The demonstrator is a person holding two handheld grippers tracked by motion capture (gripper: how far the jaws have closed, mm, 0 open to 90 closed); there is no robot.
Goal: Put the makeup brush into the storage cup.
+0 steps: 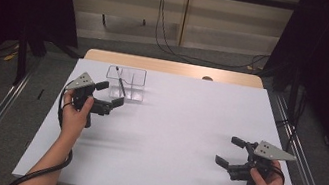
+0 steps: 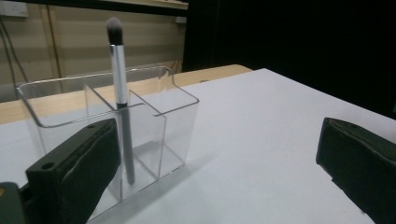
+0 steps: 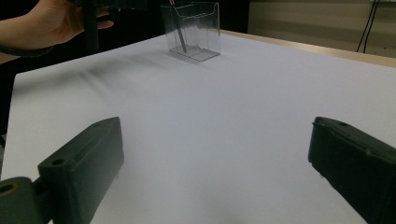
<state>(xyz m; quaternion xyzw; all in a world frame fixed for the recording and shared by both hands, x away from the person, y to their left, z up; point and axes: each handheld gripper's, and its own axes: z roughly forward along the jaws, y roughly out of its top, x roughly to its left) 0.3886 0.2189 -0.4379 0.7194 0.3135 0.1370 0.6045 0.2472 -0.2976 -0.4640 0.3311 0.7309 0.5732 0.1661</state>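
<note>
Two grippers' jaws apart, brush [image 2: 120, 93] in organizer [image 2: 180, 119]

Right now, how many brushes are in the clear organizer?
1. The brush stands tilted, bristles up, in a front compartment of the organizer, just ahead of the open left gripper. The other compartments look empty.

A silver-handled makeup brush [image 2: 119, 93] stands bristles-up, slightly tilted, inside a clear compartmented acrylic holder [image 2: 177, 126] on the table.

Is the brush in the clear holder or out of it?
In: the brush stands nearly upright inside a compartment of the clear holder, bristles above the rim.
</note>
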